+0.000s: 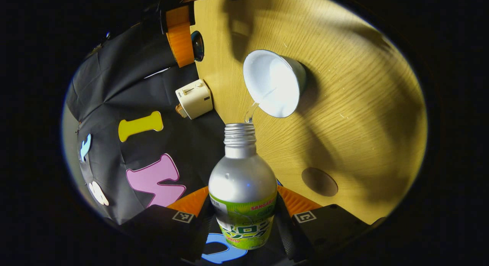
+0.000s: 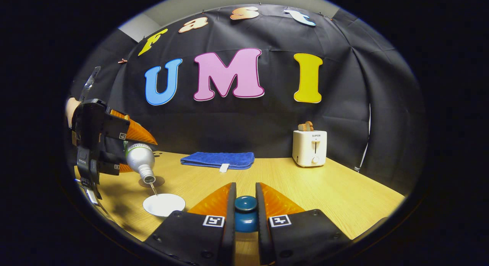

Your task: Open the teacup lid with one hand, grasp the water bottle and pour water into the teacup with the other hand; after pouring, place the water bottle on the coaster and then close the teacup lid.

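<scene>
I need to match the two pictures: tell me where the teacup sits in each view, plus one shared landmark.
Left gripper view: teacup upper centre, just beyond the water bottle's mouth.
Right gripper view: teacup lower left, under the tilted water bottle.
Shared landmark: the toaster by the booth wall.

On the surface (image 2: 305, 189), the stretch between the teacup (image 2: 164, 204) and the toaster (image 2: 310, 147) lay open, wide enough for a tool to pass. A folded blue towel (image 2: 217, 159) blocked the back edge by the wall, and the toaster stood well right of it. Above the teacup, the tilted water bottle (image 2: 140, 159) and the left tool (image 2: 133, 151) barred any approach. The coaster (image 1: 319, 181) lay uncovered near the teacup.
</scene>
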Available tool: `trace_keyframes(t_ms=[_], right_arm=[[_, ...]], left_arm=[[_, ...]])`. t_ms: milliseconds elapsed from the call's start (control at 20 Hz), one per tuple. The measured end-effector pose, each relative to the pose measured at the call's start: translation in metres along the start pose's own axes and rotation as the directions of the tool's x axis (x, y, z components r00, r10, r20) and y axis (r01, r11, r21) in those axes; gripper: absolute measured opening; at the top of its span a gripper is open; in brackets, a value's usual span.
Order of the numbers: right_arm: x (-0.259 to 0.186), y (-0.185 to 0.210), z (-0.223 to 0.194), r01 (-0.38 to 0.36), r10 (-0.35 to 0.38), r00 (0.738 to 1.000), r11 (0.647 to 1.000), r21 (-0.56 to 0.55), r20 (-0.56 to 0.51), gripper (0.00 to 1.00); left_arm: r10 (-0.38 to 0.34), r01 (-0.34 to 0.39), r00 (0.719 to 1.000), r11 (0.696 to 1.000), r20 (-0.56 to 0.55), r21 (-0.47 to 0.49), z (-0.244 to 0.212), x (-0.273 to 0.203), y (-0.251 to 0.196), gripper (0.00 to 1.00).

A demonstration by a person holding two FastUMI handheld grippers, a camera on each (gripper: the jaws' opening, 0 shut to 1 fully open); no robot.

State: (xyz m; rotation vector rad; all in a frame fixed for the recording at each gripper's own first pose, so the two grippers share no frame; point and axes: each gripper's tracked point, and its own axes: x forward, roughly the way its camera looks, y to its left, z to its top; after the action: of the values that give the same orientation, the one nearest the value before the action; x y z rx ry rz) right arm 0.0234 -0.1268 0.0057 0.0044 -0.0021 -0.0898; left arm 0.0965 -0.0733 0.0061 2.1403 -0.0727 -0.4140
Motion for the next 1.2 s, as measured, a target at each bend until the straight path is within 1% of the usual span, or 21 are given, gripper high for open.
trace_keyframes(t_ms=[800, 1100, 1150, 1200], right_arm=[[0.000, 0.000, 0.001, -0.001, 0.001, 1.000, 1.000, 0.000, 0.001, 0.28], [0.000, 0.000, 0.001, -0.004, 0.004, 1.000, 1.000, 0.001, 0.001, 0.28], [0.001, 0.001, 0.001, -0.009, 0.009, 1.000, 1.000, 0.000, 0.001, 0.28], [0.001, 0.000, 0.001, -0.009, 0.009, 1.000, 1.000, 0.000, 0.000, 0.28]], left_arm=[[-0.006, 0.007, 1.000, 0.997, -0.018, 0.074, -0.005, -0.002, 0.007, 0.79], [0.003, -0.002, 1.000, 0.995, -0.017, 0.095, -0.003, -0.003, 0.011, 0.80], [0.003, -0.001, 1.000, 0.995, -0.018, 0.099, -0.003, -0.003, 0.011, 0.81], [0.002, 0.000, 1.000, 0.995, -0.019, 0.103, -0.002, -0.003, 0.010, 0.80]])
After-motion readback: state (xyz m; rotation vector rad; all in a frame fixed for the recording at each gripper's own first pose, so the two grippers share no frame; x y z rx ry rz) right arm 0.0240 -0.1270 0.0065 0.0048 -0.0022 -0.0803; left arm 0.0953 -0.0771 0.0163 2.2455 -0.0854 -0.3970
